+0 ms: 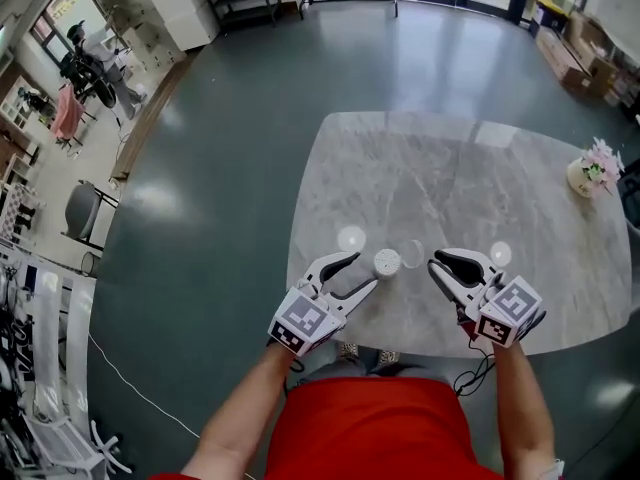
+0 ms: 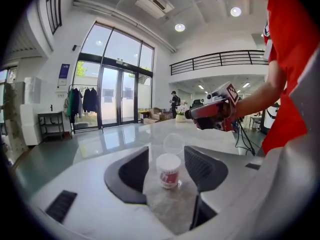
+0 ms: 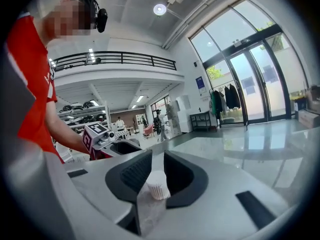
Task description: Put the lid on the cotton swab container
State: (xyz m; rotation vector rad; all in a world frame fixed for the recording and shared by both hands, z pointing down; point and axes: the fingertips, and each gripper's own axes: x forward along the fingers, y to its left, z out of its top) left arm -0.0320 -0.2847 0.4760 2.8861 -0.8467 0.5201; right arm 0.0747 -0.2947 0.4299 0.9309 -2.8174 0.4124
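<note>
Left hand-held gripper [image 2: 166,155] — spread | right hand-held gripper [image 3: 157,157] — slightly apart | swab container [image 1: 387,262] between them | lid [image 1: 412,253], seemingly, beside

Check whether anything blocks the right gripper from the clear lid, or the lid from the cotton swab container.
Nothing visible does. The clear lid lies on the table beside the cotton swab container, and only bare marble shows between it and the right gripper.
</note>
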